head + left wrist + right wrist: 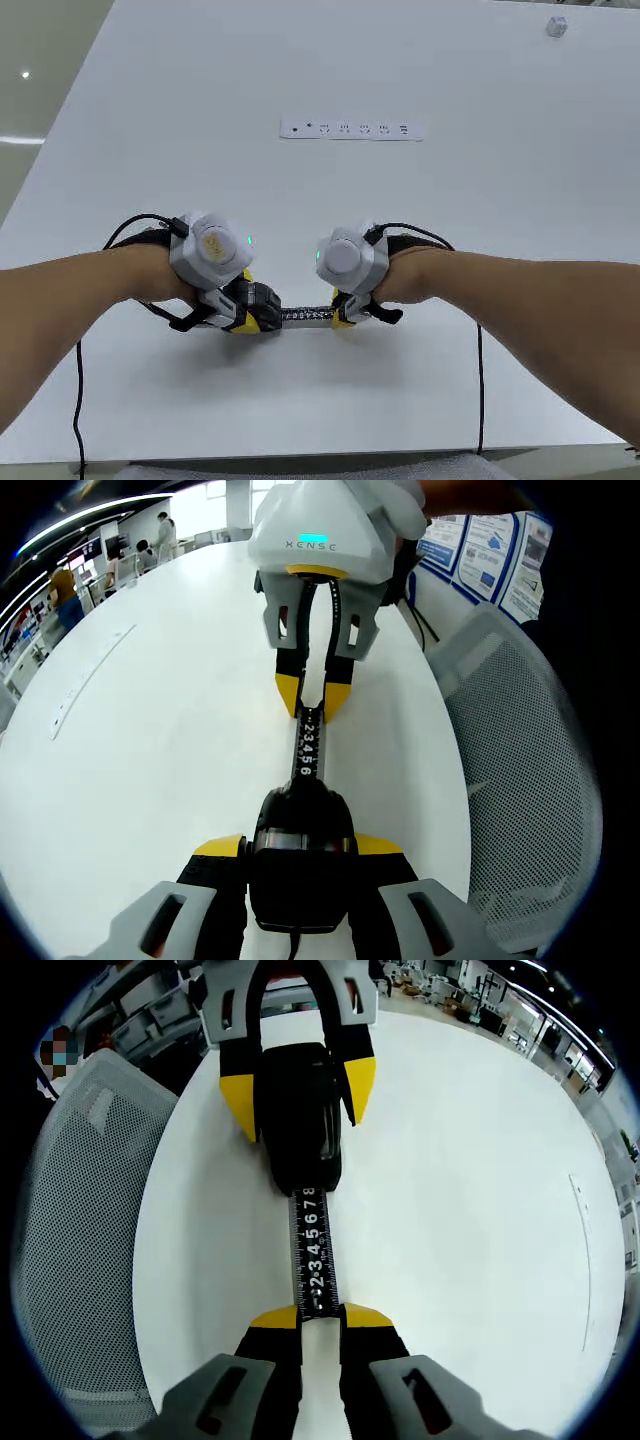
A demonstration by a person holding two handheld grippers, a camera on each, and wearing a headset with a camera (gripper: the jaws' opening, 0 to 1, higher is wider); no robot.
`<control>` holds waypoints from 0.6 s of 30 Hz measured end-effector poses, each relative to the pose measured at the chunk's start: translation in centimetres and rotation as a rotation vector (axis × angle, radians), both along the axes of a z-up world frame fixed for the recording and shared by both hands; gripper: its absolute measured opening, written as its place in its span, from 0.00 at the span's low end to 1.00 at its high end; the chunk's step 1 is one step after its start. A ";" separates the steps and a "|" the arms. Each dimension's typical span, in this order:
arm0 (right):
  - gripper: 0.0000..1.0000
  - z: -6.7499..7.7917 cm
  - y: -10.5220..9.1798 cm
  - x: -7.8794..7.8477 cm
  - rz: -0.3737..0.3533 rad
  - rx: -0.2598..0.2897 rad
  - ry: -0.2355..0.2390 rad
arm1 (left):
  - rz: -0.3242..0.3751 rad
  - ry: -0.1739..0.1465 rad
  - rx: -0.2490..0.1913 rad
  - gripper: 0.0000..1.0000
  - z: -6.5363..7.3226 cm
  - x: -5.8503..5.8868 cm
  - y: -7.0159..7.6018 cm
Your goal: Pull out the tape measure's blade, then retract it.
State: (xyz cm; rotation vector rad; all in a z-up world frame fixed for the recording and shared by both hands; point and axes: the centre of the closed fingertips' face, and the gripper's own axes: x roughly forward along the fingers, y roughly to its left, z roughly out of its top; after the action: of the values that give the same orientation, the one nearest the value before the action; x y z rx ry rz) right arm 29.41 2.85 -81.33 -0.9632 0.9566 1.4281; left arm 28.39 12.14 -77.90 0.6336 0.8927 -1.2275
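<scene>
The black tape measure case point(252, 305) lies low over the white table near its front edge, and my left gripper point(232, 312) is shut on it; its yellow-tipped jaws clamp the case point(302, 852) on both sides. A short length of blade point(306, 316) runs out to the right. My right gripper point(345, 310) is shut on the blade's end, with numbers up to 8 showing on the blade point(312, 1255) between its jaws and the case point(300, 1110). The other gripper point(312, 692) faces mine, pinching the blade point(306, 750).
A white power strip point(352, 129) lies flat mid-table, farther back. A small grey object point(556, 26) sits at the far right corner. A mesh chair point(520, 800) stands at the table's near side. Black cables point(78, 400) hang off the front edge.
</scene>
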 end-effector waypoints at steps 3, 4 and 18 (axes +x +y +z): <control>0.12 0.0 -0.2 0.0 -0.002 0.000 0.001 | 0.000 -0.002 -0.001 0.36 0.0 -0.1 -0.1; 0.12 0.0 -0.2 0.0 -0.001 0.000 0.001 | 0.000 -0.002 -0.001 0.36 0.0 -0.1 -0.1; 0.12 0.0 -0.7 0.0 -0.009 -0.001 0.000 | 0.002 -0.003 -0.007 0.36 0.2 -0.2 -0.2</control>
State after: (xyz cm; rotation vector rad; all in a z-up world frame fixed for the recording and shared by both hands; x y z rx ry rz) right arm 29.42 2.10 -81.37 -0.9583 0.9606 1.4207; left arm 28.22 11.98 -77.72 0.6289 0.8863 -1.2271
